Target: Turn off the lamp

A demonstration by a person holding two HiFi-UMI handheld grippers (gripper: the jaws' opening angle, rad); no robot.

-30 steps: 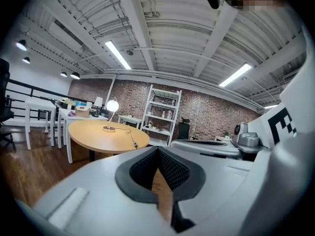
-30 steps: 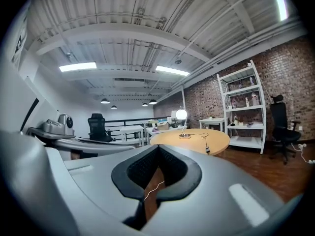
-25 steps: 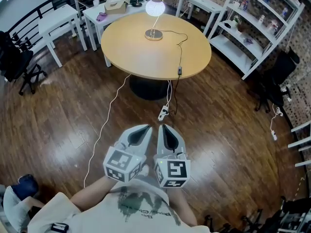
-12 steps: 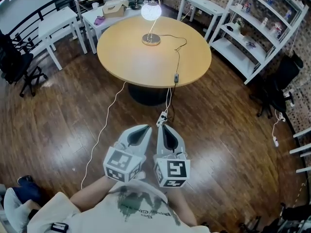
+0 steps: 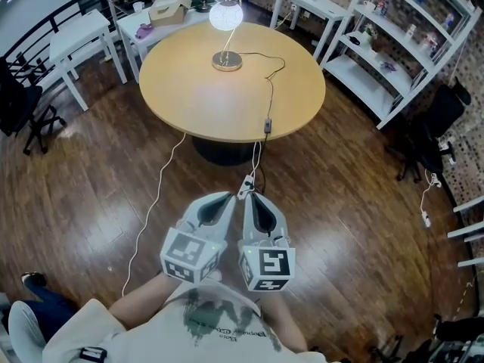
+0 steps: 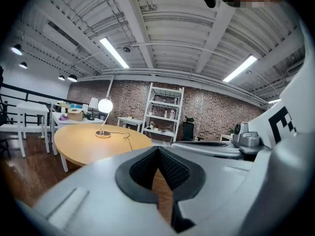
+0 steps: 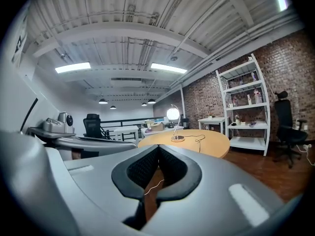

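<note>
Since the earlier frames the round light-wood table has drawn nearer in the head view and sits lower and further left, while the two grippers keep their place at the bottom centre.

The lit lamp with a glowing white globe on a curved metal stem stands on the far part of the table top, its round metal base resting flat on the wood. A thin black cord runs from the base across the table top to the near edge, where a small dark inline switch hangs just over the rim. Below that edge a white power strip lies on the dark wooden floor, and a white cable trails away from the table's near-left side.

The left gripper and the right gripper are held side by side, well short of the table and pointing towards it. In the left gripper view the left gripper's dark pads meet at the tip with nothing between them; the lamp shows far ahead on the table. In the right gripper view the right gripper is likewise closed and empty, the lamp distant.

A white shelving unit stands to the table's right.
</note>
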